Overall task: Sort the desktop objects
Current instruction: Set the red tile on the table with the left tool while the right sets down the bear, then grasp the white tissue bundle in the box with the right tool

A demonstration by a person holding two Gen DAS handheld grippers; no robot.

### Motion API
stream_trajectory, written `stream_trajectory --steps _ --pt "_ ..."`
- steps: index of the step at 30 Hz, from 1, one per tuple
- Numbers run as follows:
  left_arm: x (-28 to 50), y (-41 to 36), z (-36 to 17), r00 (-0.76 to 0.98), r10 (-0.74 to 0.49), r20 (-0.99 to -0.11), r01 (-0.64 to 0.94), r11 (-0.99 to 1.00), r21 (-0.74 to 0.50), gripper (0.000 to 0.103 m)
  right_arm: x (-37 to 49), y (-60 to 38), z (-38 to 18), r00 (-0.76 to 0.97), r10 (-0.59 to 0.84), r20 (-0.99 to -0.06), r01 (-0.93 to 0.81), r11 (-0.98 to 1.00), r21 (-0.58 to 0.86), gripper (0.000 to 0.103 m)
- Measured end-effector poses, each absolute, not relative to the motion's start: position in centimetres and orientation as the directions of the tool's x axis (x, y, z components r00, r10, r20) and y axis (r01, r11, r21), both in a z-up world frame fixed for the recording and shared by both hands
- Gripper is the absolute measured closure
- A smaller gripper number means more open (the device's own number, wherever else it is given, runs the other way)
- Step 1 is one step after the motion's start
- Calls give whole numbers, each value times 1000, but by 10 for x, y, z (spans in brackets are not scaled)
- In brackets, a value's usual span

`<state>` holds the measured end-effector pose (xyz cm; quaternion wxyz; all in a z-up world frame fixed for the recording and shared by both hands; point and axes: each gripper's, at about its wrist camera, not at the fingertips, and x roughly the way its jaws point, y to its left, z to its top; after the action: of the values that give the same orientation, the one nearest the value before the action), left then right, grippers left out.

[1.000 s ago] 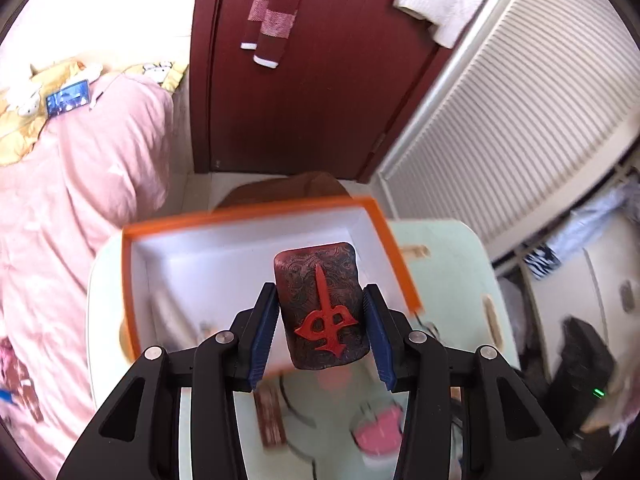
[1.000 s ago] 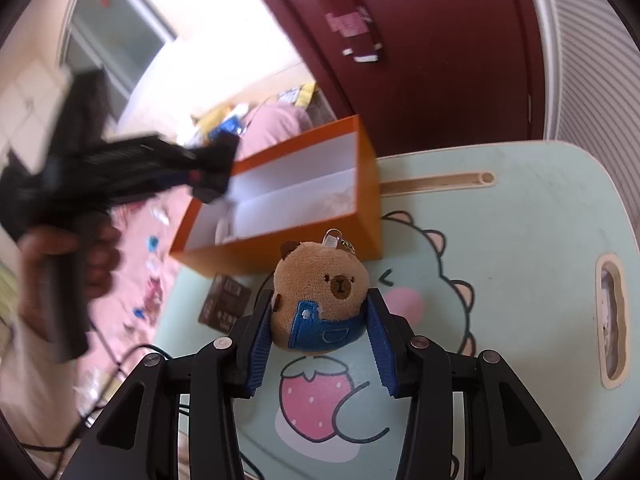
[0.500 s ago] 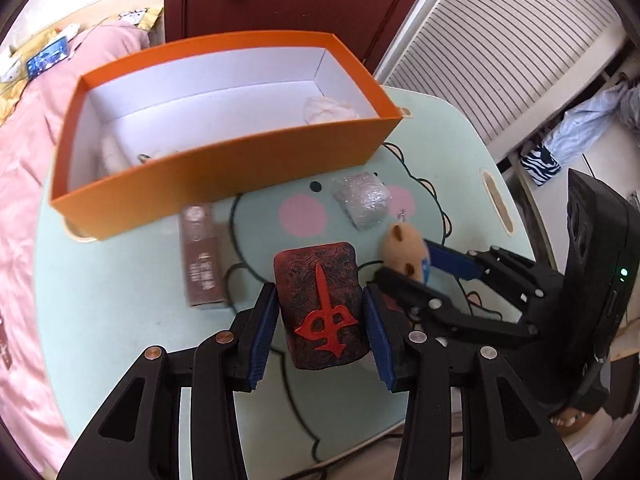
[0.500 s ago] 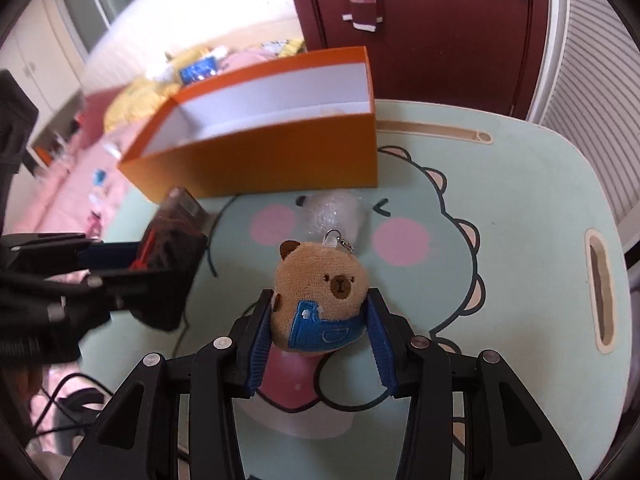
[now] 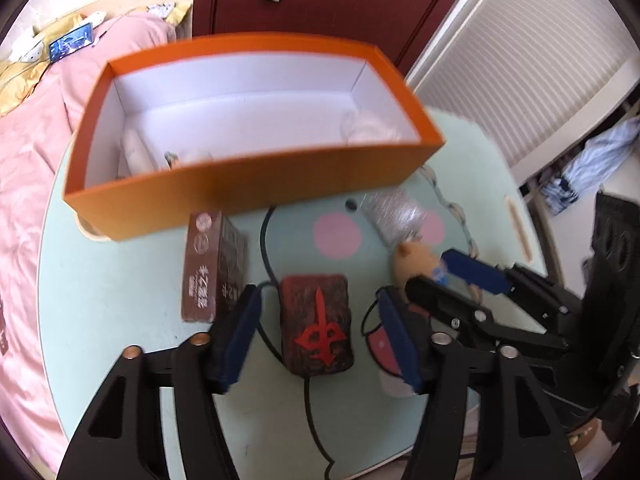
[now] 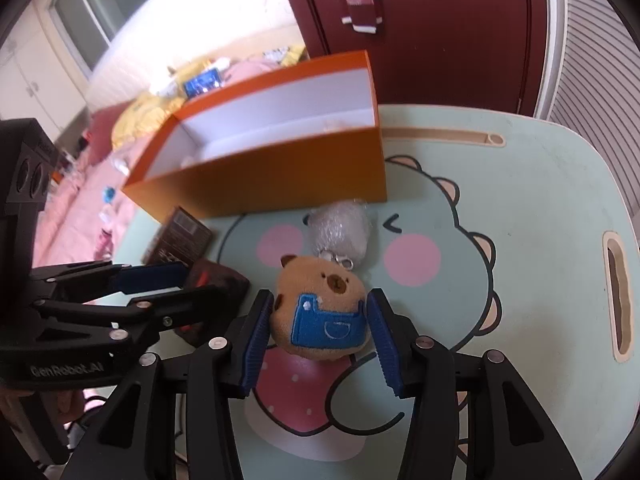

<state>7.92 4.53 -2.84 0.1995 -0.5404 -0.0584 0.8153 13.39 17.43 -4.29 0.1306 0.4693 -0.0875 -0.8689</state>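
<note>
My left gripper (image 5: 318,318) is open, its jaws wide on either side of a dark red block with a red character (image 5: 317,325) that lies on the green cartoon table (image 5: 120,280). My right gripper (image 6: 319,326) stands around a brown capybara plush in blue overalls (image 6: 320,312); its jaws have widened and barely touch the plush, which rests on the table. The orange box (image 5: 248,188) with a white inside stands at the back. A brown flat packet (image 5: 212,268) and a clear bubble-wrap bundle (image 6: 340,230) lie in front of the box.
Pale items lie inside the orange box (image 6: 280,176). The left gripper (image 6: 120,292) shows at the left of the right wrist view. A pink bed (image 5: 28,140) lies left of the table, a dark red door (image 5: 320,4) behind it.
The left gripper has lowered the red block to the table and opened, letting it go. The right gripper has set the plush down and its jaws have spread.
</note>
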Motion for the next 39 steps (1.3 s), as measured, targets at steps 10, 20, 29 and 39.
stream_trajectory --steps 10,20,29,39 --pt "71 3 3 -449 411 -793 -189 -912 -365 36 111 172 0 -552 -342 -760 216 -939 266 46" --pt "74 -23 -2 -487 392 -780 -127 -916 -382 36 14 137 34 -414 -253 -874 386 -919 83 72" --pt "71 -33 -7 -505 404 -763 -76 -901 -426 36 -37 82 -24 -111 87 -990 588 -798 -136 75" --pt "58 -43 0 -498 422 -757 -118 -898 -424 36 -34 84 -29 -99 -39 -994 570 -821 -24 95"
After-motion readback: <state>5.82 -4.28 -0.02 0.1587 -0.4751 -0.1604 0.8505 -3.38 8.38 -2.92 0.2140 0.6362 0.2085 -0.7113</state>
